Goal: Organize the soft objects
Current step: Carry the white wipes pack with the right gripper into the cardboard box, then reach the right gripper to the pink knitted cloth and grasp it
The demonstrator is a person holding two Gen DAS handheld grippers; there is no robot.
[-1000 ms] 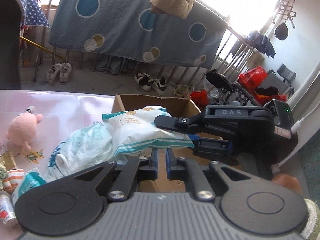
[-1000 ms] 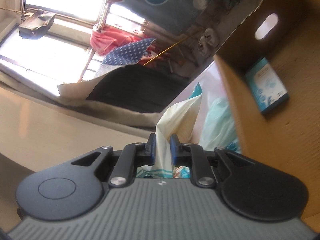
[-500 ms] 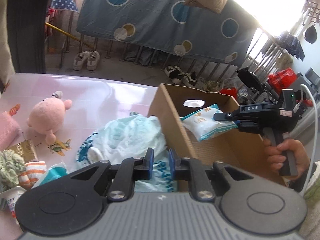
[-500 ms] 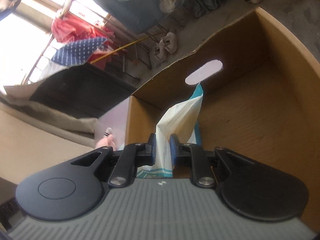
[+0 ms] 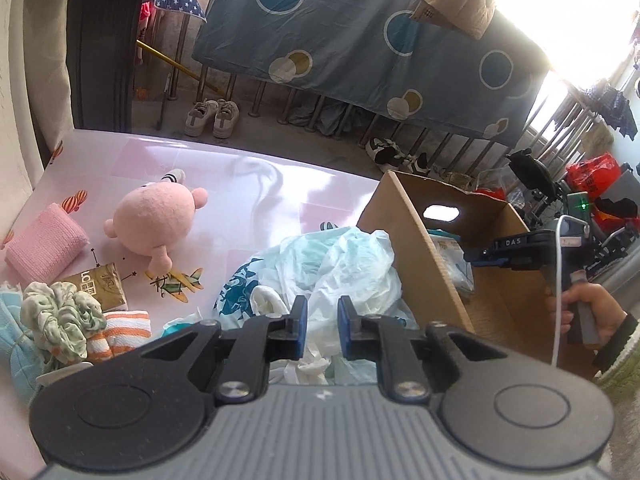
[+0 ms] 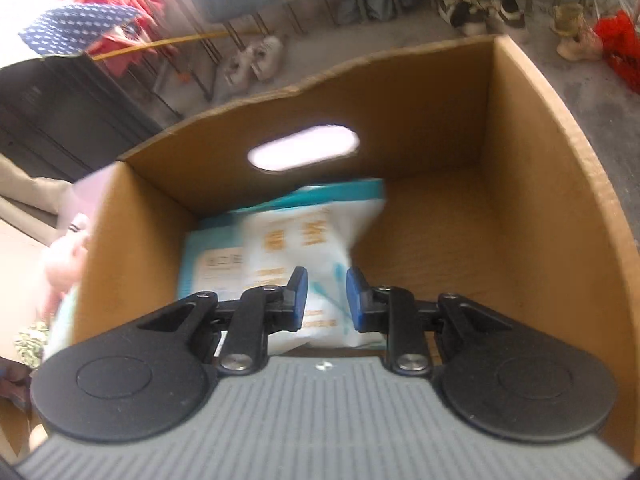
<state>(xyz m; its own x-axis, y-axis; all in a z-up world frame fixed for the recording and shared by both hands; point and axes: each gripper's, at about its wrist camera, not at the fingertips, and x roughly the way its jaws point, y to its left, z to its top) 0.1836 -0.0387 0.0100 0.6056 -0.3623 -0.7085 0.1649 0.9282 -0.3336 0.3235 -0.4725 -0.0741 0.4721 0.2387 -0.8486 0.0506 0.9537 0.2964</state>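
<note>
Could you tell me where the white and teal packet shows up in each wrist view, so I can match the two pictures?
Left wrist: the white and teal packet is a sliver inside the cardboard box, right of centre, behind the near wall.
Right wrist: the packet lies at centre on the box floor, just beyond the slightly parted right gripper.
Shared landmark: the oval handle hole in the box's far wall.

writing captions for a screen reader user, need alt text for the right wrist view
The right tongs, jaws just parted, hang inside an open cardboard box over a white and teal packet now lying loose on the box floor, atop a flat teal pack. An oval handle hole shows in the far wall.
</note>
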